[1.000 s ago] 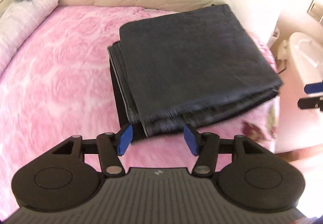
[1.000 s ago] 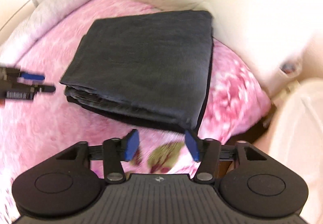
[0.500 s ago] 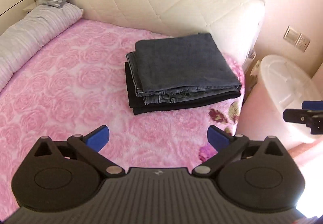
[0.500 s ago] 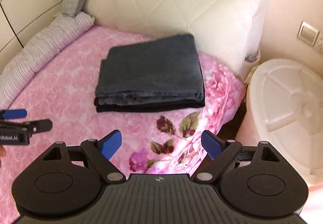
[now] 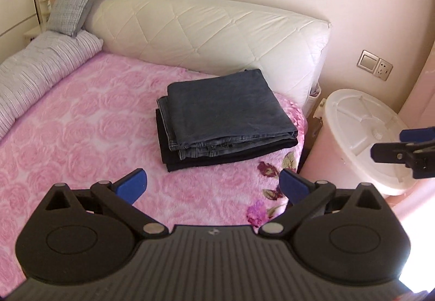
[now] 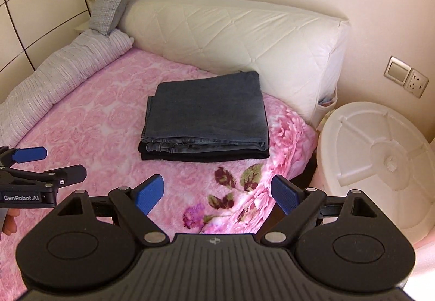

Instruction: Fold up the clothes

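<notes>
folded jeans [image 5: 225,113]: heavy, limp, grippy | take by folded edge | left gripper [image 5: 212,187], right gripper [image 6: 217,193]: jaws apart, empty

Your left gripper [image 5: 213,187] has its jaws spread wide, blue pads far apart with nothing between them, angled downward. Your right gripper [image 6: 217,193] matches it, jaws wide and empty, tilted down alongside. A bit of your hand [image 6: 9,223] shows under the left gripper in the right wrist view.
</notes>
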The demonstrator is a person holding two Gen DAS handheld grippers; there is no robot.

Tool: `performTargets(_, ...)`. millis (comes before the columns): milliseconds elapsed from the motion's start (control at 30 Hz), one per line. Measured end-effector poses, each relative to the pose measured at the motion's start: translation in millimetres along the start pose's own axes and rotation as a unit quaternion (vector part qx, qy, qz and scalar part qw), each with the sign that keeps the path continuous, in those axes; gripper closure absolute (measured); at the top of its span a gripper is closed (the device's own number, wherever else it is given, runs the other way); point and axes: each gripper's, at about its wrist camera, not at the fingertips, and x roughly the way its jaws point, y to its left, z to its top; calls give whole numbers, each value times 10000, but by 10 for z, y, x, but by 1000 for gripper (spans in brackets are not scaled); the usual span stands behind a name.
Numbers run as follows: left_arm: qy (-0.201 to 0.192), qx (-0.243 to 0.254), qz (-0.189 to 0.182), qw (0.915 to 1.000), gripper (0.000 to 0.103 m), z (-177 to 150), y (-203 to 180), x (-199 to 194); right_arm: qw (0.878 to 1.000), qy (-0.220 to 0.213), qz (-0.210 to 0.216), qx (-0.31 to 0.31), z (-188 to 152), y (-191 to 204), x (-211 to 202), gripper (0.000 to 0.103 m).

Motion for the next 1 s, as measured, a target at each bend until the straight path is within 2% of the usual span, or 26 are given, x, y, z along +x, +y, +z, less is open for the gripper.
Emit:
performTargets(200,-233,-1,-3,9997,1,40,5,-77,9997,-30,-167,-146,-17,34,-86,15)
performTargets(567,-61,-379,34,9993,1,24,155,-131,9997,-95,-187,-127,-41,152,-110,15)
performTargets(1000,37,-473,137,9988,1,-80,271,-243,9996,-74,-239,-164,-100,323,-180,15)
